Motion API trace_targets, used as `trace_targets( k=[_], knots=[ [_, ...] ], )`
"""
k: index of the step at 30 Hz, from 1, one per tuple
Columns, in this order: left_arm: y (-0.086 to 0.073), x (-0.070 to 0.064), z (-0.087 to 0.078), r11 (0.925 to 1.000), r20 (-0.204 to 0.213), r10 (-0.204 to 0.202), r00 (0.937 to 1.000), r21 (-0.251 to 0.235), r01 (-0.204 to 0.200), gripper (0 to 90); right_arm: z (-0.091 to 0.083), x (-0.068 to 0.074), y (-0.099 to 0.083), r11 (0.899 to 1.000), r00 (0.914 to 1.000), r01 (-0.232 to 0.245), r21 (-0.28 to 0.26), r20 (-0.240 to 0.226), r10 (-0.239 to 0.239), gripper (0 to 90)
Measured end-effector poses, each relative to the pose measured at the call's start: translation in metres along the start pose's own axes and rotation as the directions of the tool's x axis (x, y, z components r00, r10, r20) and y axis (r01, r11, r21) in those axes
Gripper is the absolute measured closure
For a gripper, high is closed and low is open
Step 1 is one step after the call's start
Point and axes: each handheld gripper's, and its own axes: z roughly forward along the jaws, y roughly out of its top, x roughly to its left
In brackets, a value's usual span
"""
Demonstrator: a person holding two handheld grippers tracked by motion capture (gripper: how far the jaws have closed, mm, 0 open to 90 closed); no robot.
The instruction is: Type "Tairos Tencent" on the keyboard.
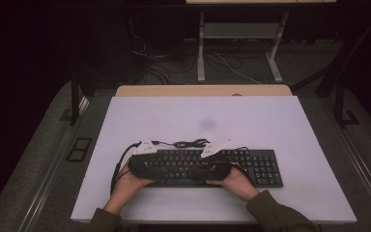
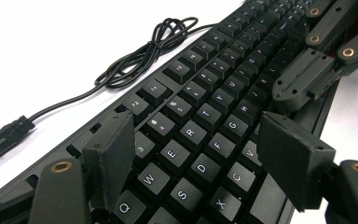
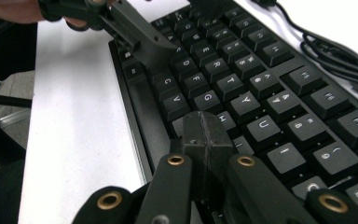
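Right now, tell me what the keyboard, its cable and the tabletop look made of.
Keyboard: matte black plastic by the look, with moulded keycaps and pale printed letters. Cable: likely rubber or vinyl sheathing, since it is glossy and coils loosely. Tabletop: smooth white board, perhaps laminate; I cannot tell for sure.

From above we see a dim, slightly soft picture: the room around falls into near black, and the white desk [image 1: 270, 125] takes on a dull lilac cast. In both gripper views the same desk burns out to pure white glare. There the keyboard [image 2: 200, 121] stays sharp at mid distance, its key letters readable, while our nearest fingers [image 3: 205, 140] blur, as do the farthest keys.
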Motion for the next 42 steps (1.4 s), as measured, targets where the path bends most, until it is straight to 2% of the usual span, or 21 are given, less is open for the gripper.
trace_targets(
  k=[6, 10, 21, 29, 35, 42],
  knots=[
    [0.001, 0.0, -0.002, 1.0, 0.005, 0.006, 1.0, 0.001, -0.006, 31.2, -0.007, -0.004, 0.002, 0.999, 0.9999, -0.011, -0.038, -0.003, 0.011, 79.4],
    [0.001, -0.001, -0.004, 0.9999, 0.02, 0.012, 0.9997, 0.002, -0.012, 37.5, -0.011, -0.006, 0.002, 0.998, 0.9998, -0.02, -0.053, 0.007, 0.02, 71.3],
    [0.001, -0.007, -0.008, 0.9992, 0.068, 0.034, 0.9971, 0.019, -0.035, 65.4, -0.016, -0.013, 0.0, 0.997, 0.9985, -0.027, -0.073, 0.046, 0.031, 49.7],
    [0.001, -0.01, -0.007, 0.9971, 0.118, 0.059, 0.9913, 0.042, -0.064, 86.2, -0.019, -0.018, -0.002, 0.996, 0.9958, -0.037, -0.081, 0.08, 0.043, 38.3],
    [0.0, -0.012, -0.005, 0.9947, 0.136, 0.071, 0.9881, 0.064, -0.08, 89.0, -0.02, -0.022, -0.004, 0.995, 0.994, -0.047, -0.084, 0.094, 0.055, 35.3],
    [-0.001, -0.012, 0.0, 0.9924, 0.132, 0.079, 0.9881, 0.083, -0.091, 89.0, -0.022, -0.025, -0.005, 0.995, 0.9932, -0.051, -0.089, 0.099, 0.06, 34.2]
  ],
)
